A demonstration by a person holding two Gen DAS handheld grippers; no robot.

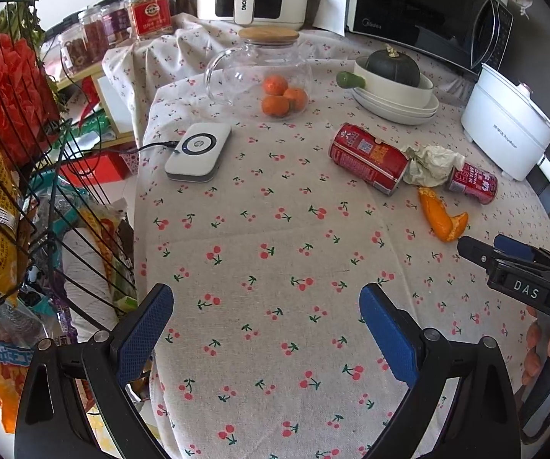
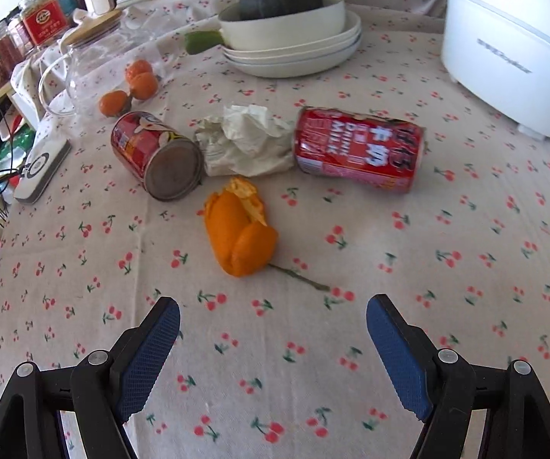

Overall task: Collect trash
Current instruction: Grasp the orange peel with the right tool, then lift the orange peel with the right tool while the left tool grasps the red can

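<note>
orange peel (image 2: 240,237) before open right gripper (image 2: 273,325), two cans beyond

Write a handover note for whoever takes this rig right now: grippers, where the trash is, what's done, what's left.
Left gripper: open, empty, over bare tablecloth.
Right gripper: open, empty, pointing at the orange peel.
Trash on the table, none picked up: two red cans on their sides, a crumpled tissue between them, the peel in front.
No bin is in view.
Left: all four pieces; the peel is nearest the right gripper.
</note>
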